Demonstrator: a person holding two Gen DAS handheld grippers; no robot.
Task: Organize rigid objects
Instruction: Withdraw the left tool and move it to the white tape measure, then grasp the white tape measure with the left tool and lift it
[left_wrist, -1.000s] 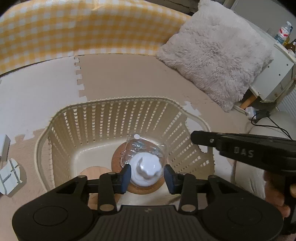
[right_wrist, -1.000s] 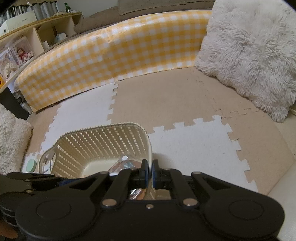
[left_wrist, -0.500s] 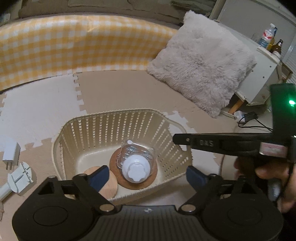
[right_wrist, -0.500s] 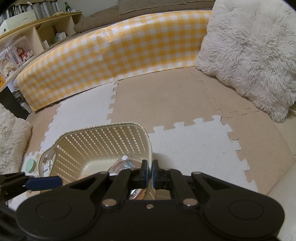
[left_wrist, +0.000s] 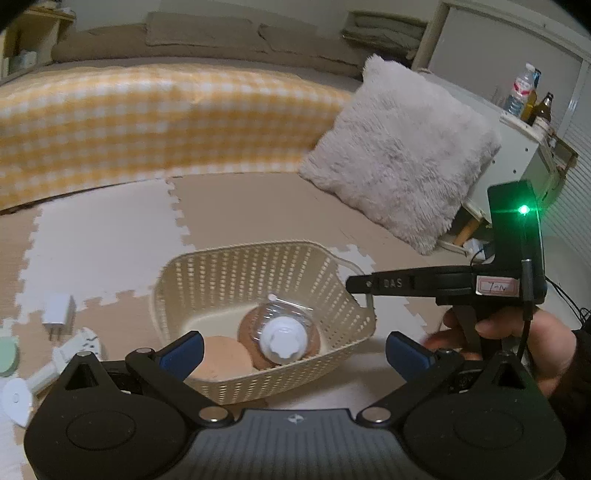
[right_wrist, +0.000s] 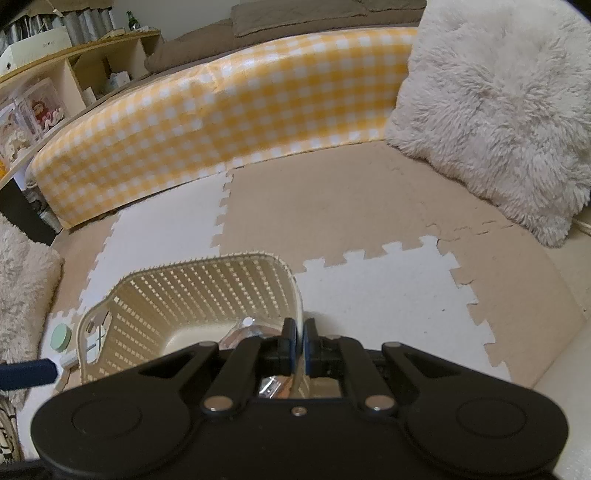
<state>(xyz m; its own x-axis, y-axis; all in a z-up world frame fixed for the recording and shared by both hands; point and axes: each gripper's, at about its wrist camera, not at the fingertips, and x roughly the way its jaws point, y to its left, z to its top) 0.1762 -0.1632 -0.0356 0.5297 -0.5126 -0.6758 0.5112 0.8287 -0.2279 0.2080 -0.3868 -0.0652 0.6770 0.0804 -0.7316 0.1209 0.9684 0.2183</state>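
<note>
Three things lie in our basket (left_wrist: 255, 384) just ahead of the left gripper (left_wrist: 293, 350): a clear jar (left_wrist: 282, 334) and two wooden discs (left_wrist: 221, 360). Left of it, a charger (left_wrist: 57, 314) and white tools (left_wrist: 55, 365) await. Our right gripper (right_wrist: 299, 341) pinches the basket's rim. The left one, closed around the jar a second ago, now stands spread and higher.

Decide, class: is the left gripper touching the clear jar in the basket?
Apart. In the left wrist view the left gripper stands wide open above the basket, and the clear jar lies inside, between and below its fingers.

Perforated plastic basket (left_wrist: 236, 273), clear plastic jar (left_wrist: 282, 328)
</note>
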